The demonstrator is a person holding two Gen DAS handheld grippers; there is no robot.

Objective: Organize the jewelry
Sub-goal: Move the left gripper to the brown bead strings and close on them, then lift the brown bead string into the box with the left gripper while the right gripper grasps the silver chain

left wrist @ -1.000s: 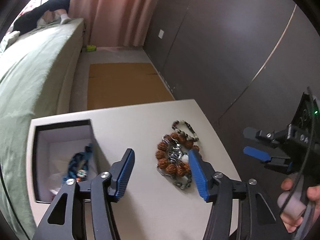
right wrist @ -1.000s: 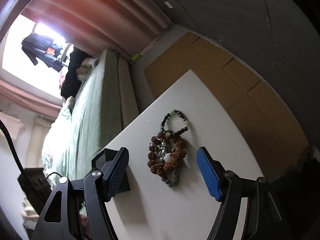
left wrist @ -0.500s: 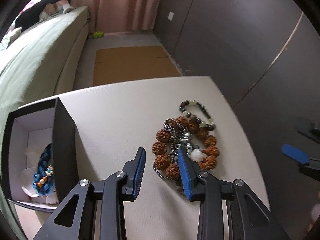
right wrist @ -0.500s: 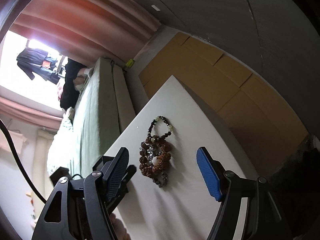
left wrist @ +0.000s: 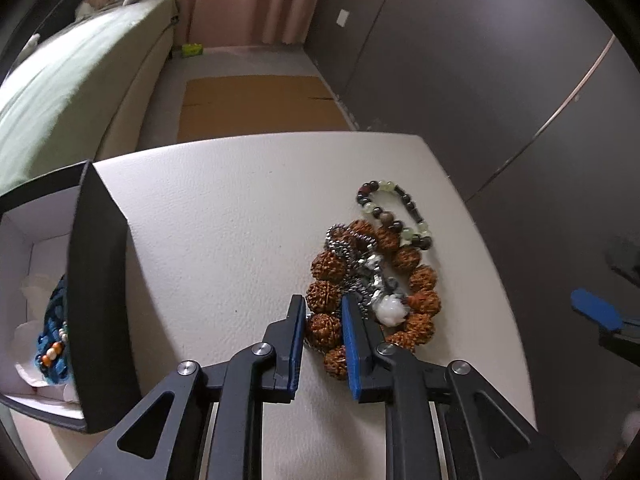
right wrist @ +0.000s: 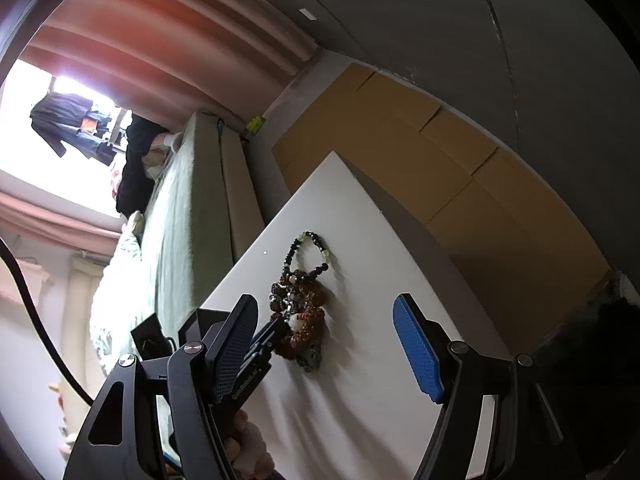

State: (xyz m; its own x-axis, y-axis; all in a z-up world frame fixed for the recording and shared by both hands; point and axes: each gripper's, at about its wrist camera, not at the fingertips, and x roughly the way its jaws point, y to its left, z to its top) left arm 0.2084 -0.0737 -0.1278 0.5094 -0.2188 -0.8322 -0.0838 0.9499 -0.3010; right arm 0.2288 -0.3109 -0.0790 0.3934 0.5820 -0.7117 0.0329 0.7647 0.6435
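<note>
Left gripper (left wrist: 320,322): jaws narrowed around brown bead bracelet (left wrist: 374,292) in heap on table (left wrist: 224,216), right of box (left wrist: 100,280); grasp step, firm closure judged next. Right gripper (right wrist: 326,344): wide, empty, hovering near.

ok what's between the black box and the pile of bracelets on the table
In the left wrist view, bare white tabletop separates the black box from the brown seed-bead bracelet. Nearer the camera, the left gripper pinches a bead.

I'm working in a home bedroom: a green-sheeted bed (left wrist: 72,80) and pink curtains (left wrist: 248,0) are flanking my counter (left wrist: 240,220).
</note>
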